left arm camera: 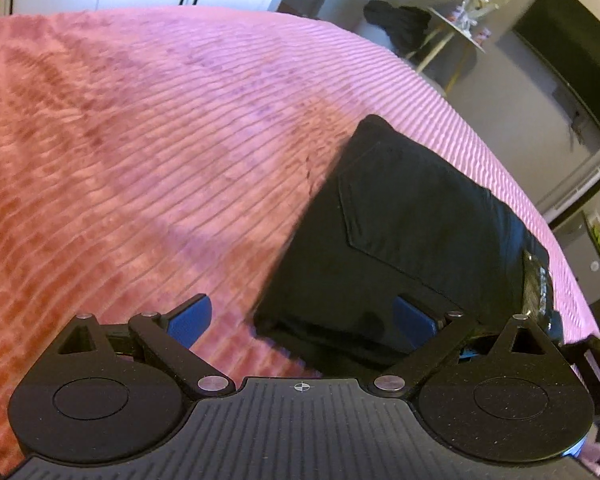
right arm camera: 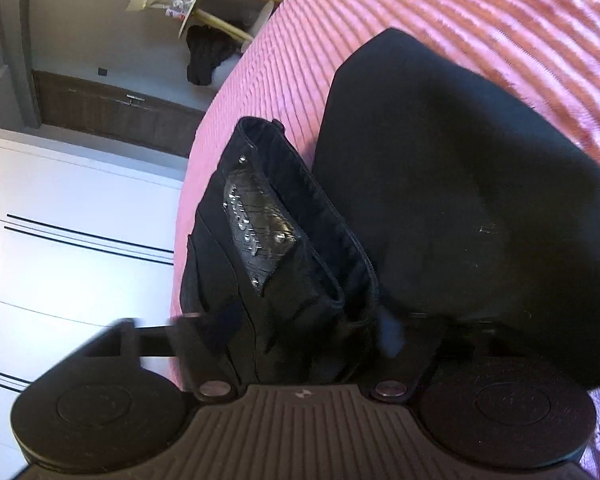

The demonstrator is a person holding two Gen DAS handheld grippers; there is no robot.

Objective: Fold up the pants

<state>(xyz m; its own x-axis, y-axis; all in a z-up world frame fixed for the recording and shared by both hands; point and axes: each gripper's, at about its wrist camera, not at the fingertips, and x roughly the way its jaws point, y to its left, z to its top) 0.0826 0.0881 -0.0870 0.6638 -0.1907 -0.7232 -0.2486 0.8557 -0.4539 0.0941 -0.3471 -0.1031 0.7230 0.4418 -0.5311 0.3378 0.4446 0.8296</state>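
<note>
Lying folded near the right edge of the pink ribbed bedspread (left arm camera: 160, 140), black pants (left arm camera: 412, 232) show a waistband patch (right arm camera: 256, 224) with unreadable lettering. Left gripper (left arm camera: 300, 316) jaws apart; right gripper (right arm camera: 300, 328) grips the waistband.

From my remote feed: a pink ribbed bedspread (left arm camera: 180, 140) fills the frame, a small round table (left arm camera: 456, 32) with dark clothing (left arm camera: 396, 20) beside it, white wardrobe doors (right arm camera: 60, 220) alongside.
</note>
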